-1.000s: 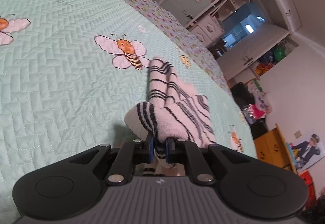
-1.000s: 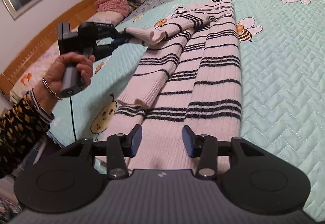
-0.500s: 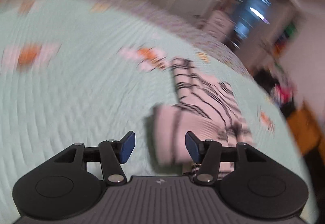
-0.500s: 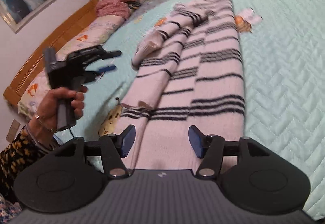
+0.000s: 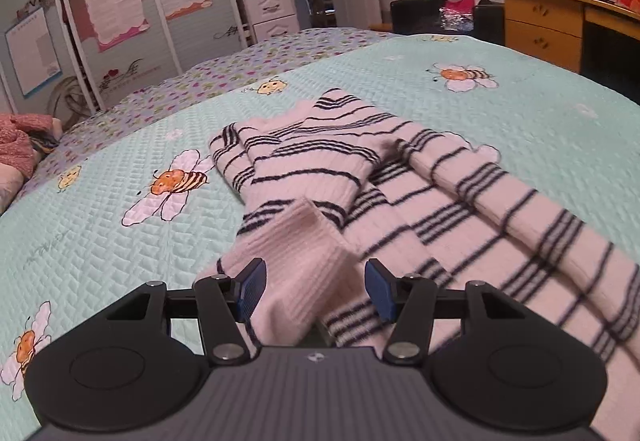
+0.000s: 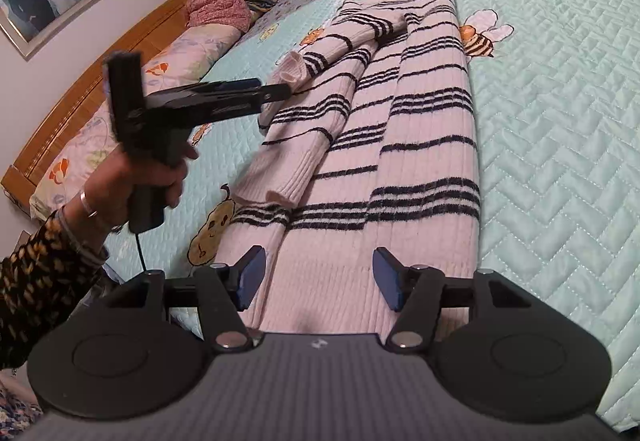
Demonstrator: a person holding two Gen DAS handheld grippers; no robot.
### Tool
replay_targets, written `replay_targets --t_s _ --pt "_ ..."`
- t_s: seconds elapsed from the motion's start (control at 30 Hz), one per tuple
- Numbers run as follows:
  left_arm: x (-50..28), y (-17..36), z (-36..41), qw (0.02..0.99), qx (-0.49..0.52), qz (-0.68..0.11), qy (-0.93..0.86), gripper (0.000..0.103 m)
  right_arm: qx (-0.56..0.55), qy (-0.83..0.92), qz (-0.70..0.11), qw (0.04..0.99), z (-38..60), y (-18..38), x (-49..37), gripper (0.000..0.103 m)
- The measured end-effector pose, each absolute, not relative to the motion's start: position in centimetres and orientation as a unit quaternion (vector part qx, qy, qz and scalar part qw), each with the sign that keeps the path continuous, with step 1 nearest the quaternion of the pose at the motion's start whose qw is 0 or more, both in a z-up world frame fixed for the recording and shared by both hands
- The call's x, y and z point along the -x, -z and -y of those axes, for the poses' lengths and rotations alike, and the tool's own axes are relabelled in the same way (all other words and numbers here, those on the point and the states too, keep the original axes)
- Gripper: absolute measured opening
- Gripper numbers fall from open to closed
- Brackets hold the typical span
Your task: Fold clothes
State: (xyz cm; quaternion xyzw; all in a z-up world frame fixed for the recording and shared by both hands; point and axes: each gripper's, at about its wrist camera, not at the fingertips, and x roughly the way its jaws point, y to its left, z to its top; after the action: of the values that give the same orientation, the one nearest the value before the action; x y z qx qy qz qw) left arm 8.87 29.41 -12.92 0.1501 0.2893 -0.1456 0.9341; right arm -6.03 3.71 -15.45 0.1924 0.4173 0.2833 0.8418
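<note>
A white sweater with black stripes (image 5: 420, 209) (image 6: 424, 145) lies lengthwise on the mint bee-print bedspread (image 5: 100, 241) (image 6: 560, 121), both sleeves folded over its body. My left gripper (image 5: 315, 287) is open. The upper sleeve's ribbed cuff (image 5: 304, 253) lies loose between its blue pads, which do not pinch it. The right wrist view shows that gripper (image 6: 280, 91) held level by a hand (image 6: 148, 177), its tips at the cuff (image 6: 294, 67). My right gripper (image 6: 319, 281) stands open over the sweater's near hem, gripping nothing.
A pink clothes pile (image 6: 224, 5) (image 5: 16, 149) lies at the head of the bed by the wooden headboard (image 6: 80, 89). Wardrobe doors (image 5: 120, 21) and a wooden desk (image 5: 560, 25) stand beyond the bed. Bare bedspread stretches on both sides of the sweater.
My left gripper has let go of the sleeve cuff, rolled upright and drawn back a little; the cuff now rests on the sweater. My right gripper has opened wider and kept its place.
</note>
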Motion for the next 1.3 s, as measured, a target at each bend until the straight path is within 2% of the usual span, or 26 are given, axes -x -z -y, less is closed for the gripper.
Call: replay_targets --t_s 0.07,0.23,0.43,0.57,0.8,1.0,1.1,1.3 --pt "-9.5 12.9 -29.4 0.935 -0.140 -0.294 0.142 0.057 -0.193 -0.283 -0.418 0.841 -3.7 15.4 6.0 0.064" --pt "-10.3 12.9 -30.2 0.936 -0.096 -0.312 0.132 0.040 -0.202 -0.281 -0.417 0.840 -3.8 15.3 5.8 0.065" --pt "-9.9 13.0 -29.9 0.935 -0.078 -0.322 0.126 0.039 -0.242 -0.288 -0.404 0.834 -3.2 14.0 4.6 0.065" --pt "-9.3 14.0 -31.1 0.931 -0.003 -0.340 0.135 0.039 -0.261 -0.304 -0.362 0.842 -3.3 11.2 0.7 0.065" --pt "-7.9 15.1 -33.3 0.930 0.090 -0.333 0.130 0.037 -0.098 -0.357 -0.314 0.874 -12.4 8.3 -9.4 0.064" --pt "-7.9 15.6 -34.6 0.927 0.132 -0.323 0.140 0.037 0.017 -0.382 -0.346 0.857 -20.0 10.2 -15.3 0.064" --pt "-7.9 16.0 -35.2 0.922 0.152 -0.325 0.147 0.037 0.035 -0.380 -0.373 0.846 -21.3 11.3 -16.6 0.064" --pt "-7.9 16.5 -36.3 0.906 0.181 -0.355 0.145 0.038 0.074 -0.386 -0.412 0.822 -22.6 12.8 -15.9 0.050"
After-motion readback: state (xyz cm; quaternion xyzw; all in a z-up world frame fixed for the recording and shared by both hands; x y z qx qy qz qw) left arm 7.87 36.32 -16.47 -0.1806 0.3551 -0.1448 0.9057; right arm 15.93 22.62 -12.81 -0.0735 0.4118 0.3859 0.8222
